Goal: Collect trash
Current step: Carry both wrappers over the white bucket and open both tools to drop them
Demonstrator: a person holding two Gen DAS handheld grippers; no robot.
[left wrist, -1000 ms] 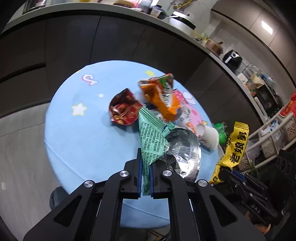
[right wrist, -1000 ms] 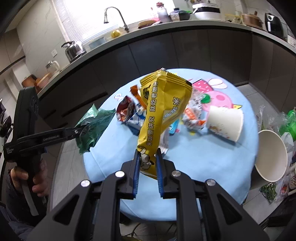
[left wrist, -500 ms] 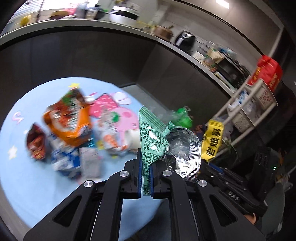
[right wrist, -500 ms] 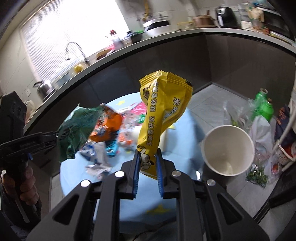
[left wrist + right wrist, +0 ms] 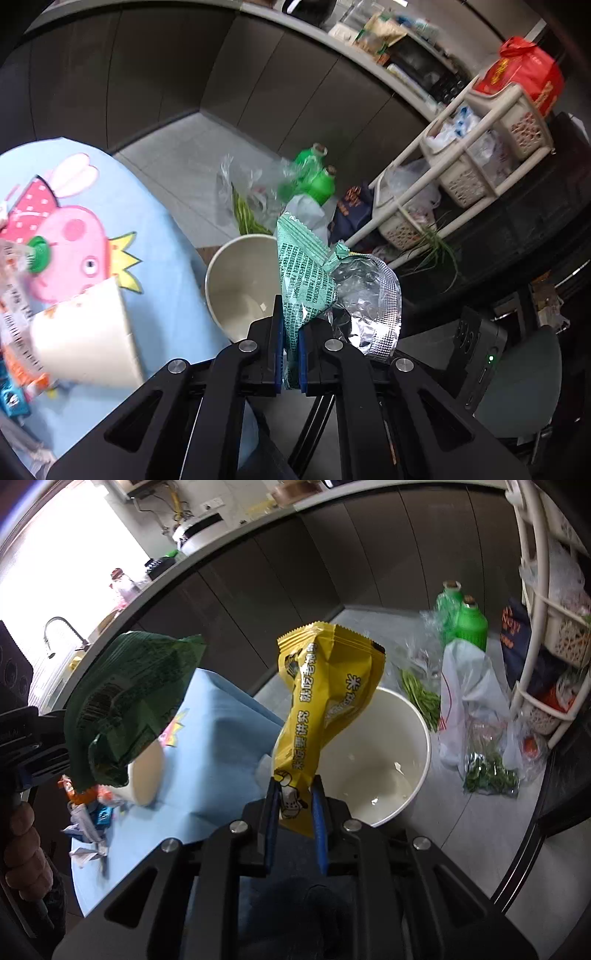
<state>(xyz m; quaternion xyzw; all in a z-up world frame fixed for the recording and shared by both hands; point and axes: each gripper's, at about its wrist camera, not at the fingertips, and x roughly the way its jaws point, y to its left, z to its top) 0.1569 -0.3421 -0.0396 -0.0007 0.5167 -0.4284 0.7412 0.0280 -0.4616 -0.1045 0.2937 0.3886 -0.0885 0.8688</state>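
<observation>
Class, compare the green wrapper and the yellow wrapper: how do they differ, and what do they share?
The green wrapper is torn open, showing silver lining; the yellow wrapper looks whole. The left gripper holds the green one, the right gripper the yellow. Both are pinched at one end near the white bucket.

Green wrapper [image 5: 301, 280] silver inside, yellow wrapper [image 5: 325, 698], white bucket [image 5: 391, 760], pale-blue tablecloth [image 5: 162, 236]

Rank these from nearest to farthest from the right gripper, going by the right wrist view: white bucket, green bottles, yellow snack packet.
1. Yellow snack packet: clamped in the right gripper, standing up from it.
2. White bucket: on the floor just beyond the fingertips.
3. Green bottles: farther back on the floor, upper right.
</observation>
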